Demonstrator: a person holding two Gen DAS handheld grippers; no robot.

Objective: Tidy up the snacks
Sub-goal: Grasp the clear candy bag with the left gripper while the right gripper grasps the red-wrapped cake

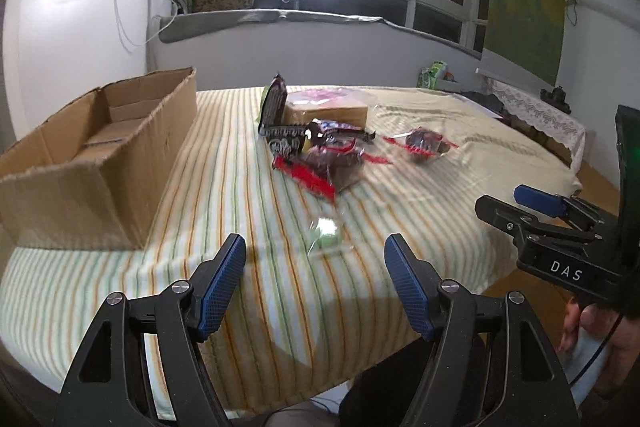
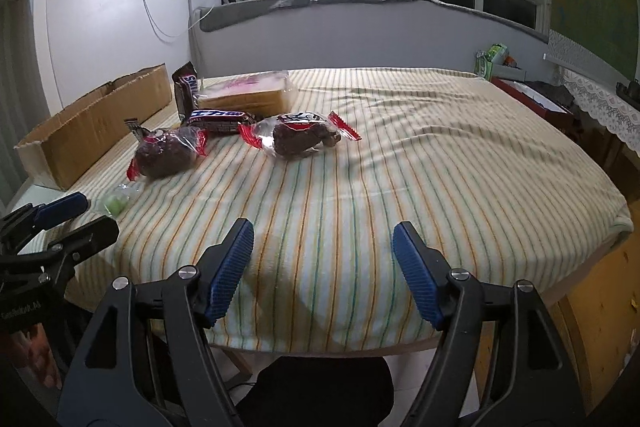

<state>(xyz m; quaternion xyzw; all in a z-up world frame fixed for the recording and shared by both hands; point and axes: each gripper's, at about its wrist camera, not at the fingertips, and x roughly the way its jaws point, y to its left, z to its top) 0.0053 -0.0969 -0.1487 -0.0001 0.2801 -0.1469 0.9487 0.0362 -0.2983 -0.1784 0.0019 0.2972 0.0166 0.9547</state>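
Clearly, the left hand-held gripper (image 1: 316, 255) is seen with its blue ribbed pads (image 1: 224, 283) spread wide over the near edge of the bench (image 1: 224, 155), which is covered by a cream cloth striped in orange and green; nothing is held between them. The right hand-held gripper (image 2: 323, 243) is likewise spread and empty above the same striped cloth (its black frame also shows at the right edge of the left wrist view). Just beyond the left pads, a small clear-wrapped pale green sweet (image 1: 326, 229) is found lying on the cloth. Farther out, two clear packets of dark brown cake with red crimped ends (image 2: 166, 153) (image 2: 300, 137) are laid near each other, with dark brown chocolate bars (image 2: 218, 119) behind them, one propped upright against a clear-wrapped tan loaf-shaped block (image 2: 250, 93). An open brown corrugated cardboard box (image 1: 100, 155) is set along the bench's left side, well apart from the snacks.
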